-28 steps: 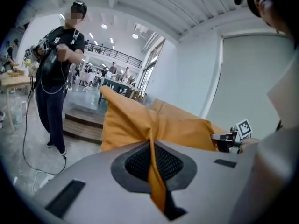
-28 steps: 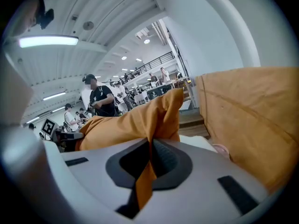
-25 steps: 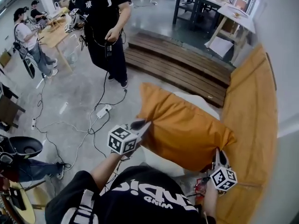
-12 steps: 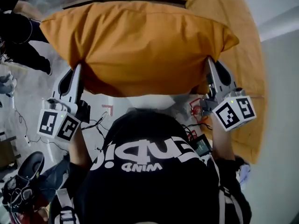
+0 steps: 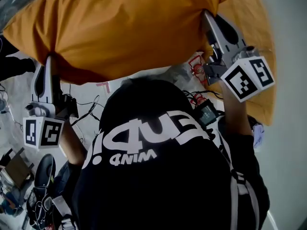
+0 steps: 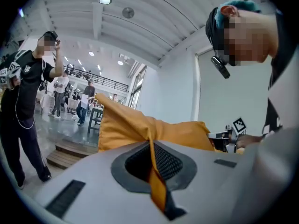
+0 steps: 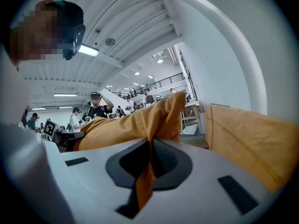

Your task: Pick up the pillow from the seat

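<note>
The orange pillow [image 5: 120, 28] hangs in the air across the top of the head view, held by two corners. My left gripper [image 5: 48, 62] is shut on its left corner, and a fold of orange cloth [image 6: 152, 164] is pinched between the jaws. At the right corner my right gripper [image 5: 206, 16] is shut too, with the pillow's cloth [image 7: 145, 171] squeezed between its jaws. In the left gripper view the pillow [image 6: 140, 127] stretches across to the right gripper [image 6: 229, 140]. Both grippers point about level.
The orange-covered seat [image 5: 264, 37] lies to the right, below the pillow, and its cover [image 7: 247, 134] stands close beside the right gripper. Cables and a small red frame [image 5: 194, 66] lie on the floor. A person in black [image 6: 23, 111] stands near a wooden platform [image 6: 70, 153].
Both grippers have risen with the pillow, from low over the seat to near head height. The pillow now fills the top of the head view, and the seat is mostly hidden.
</note>
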